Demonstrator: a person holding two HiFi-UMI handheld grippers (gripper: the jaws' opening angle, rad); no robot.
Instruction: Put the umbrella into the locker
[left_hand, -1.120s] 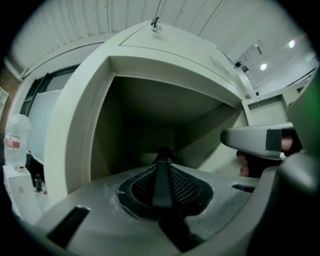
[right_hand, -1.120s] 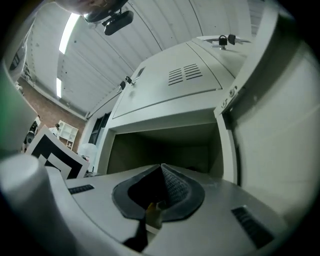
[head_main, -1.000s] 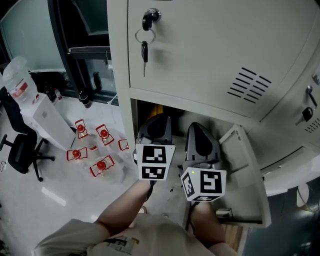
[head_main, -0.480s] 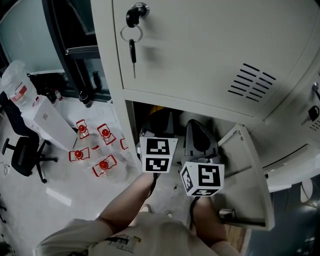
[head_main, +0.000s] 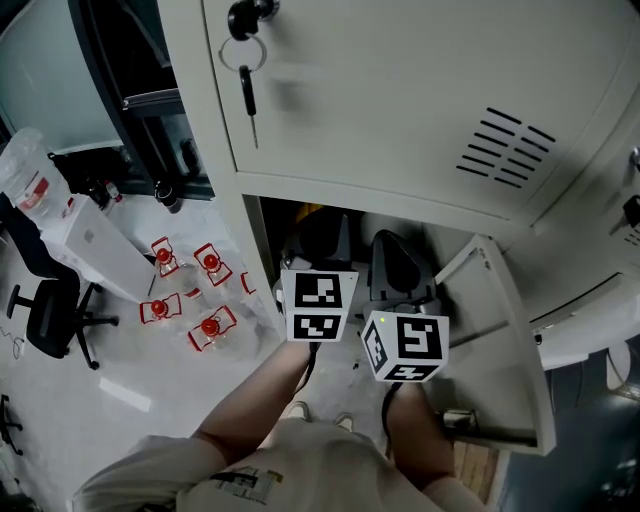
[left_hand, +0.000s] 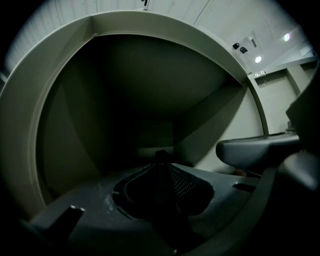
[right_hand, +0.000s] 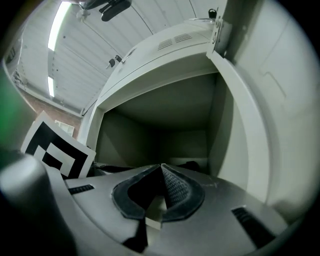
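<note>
The grey locker (head_main: 400, 110) has its lower compartment (head_main: 350, 225) open, the door (head_main: 495, 340) swung out to the right. Both grippers point level into that compartment, side by side. In the left gripper view a slim dark thing, seemingly the umbrella (left_hand: 161, 154), runs between the pads of my left gripper (left_hand: 161, 169) and pokes out past the tips. Those jaws are opening; it is too dark to see a gap. My right gripper (right_hand: 161, 167) is shut with nothing in it, and the pale locker floor shows under its tips. From the head view the left gripper (head_main: 318, 262) and right gripper (head_main: 398, 272) have their tips hidden inside.
A key (head_main: 247, 95) hangs from the shut upper door's lock. Something yellow (head_main: 310, 212) shows at the compartment's top edge. A dark lump (right_hand: 192, 164) lies at the back of the locker floor. Water bottles with red caps (head_main: 190, 300), a white box (head_main: 95, 245) and an office chair (head_main: 45, 310) stand to the left.
Both grippers have sunk a little at the compartment's mouth. The head view has shifted, so the locker now sits further left and higher in the picture.
</note>
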